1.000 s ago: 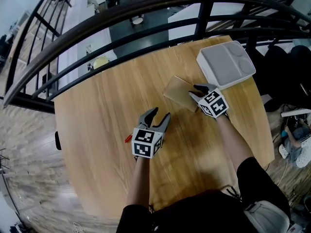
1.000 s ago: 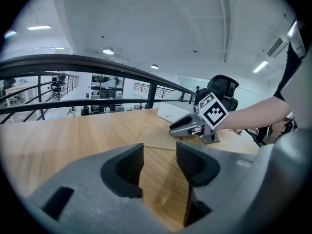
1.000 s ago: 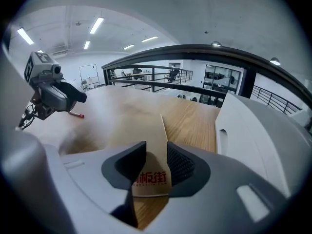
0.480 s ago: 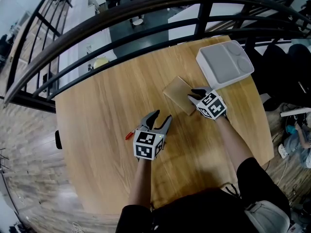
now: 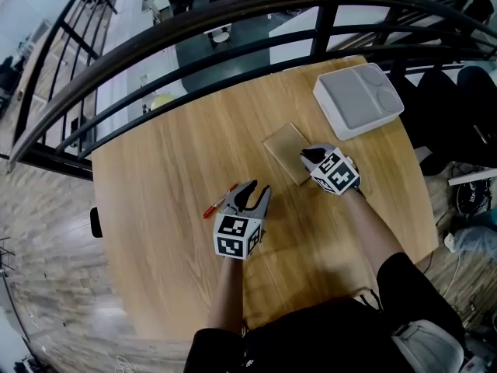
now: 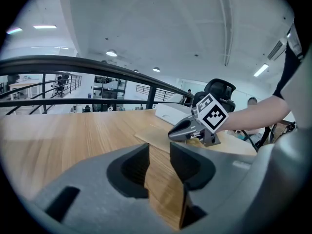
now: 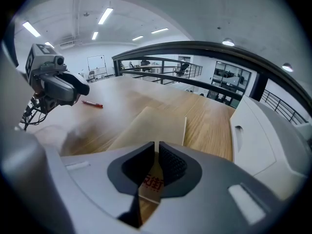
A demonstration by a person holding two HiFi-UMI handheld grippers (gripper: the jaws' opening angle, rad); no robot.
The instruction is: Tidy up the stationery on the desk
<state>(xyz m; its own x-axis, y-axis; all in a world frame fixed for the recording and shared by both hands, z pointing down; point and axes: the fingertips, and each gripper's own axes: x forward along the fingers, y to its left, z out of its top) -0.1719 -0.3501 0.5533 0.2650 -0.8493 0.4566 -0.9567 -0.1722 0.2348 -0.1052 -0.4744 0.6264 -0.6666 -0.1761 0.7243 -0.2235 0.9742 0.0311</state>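
Fingers (image 7: 173, 167) of the right gripper (image 5: 309, 158) drawn nearly together, only a thin slit left. The near edge of a tan notebook (image 7: 156, 123) runs into that slit, and red print on its cover shows below the pads. From the head view this gripper sits at the notebook's near right edge. Notebook otherwise flat on the desk (image 5: 171, 208), right of centre, long side angled toward the far right.

Left gripper (image 5: 250, 193) low over the desk near the middle, fingers (image 6: 129, 167) apart at a moderate gap. Bare wood shows between them, nothing held. Its view looks across the desk at the right gripper and the notebook.

Red pen (image 5: 220, 202) lies on the desk just beside the left gripper's outer finger, on the left, slanted. Contact with the finger cannot be told. In the right gripper view the pen is small and lies well beyond the notebook.

White tray (image 5: 359, 99) at the far right edge of the desk, shallow compartments, nothing in it. It sits near the notebook but apart from it.

Desk round, light wood grain. Dark metal railing (image 5: 233, 14) curves round the far side. The person's forearms come in from the bottom of the head view.
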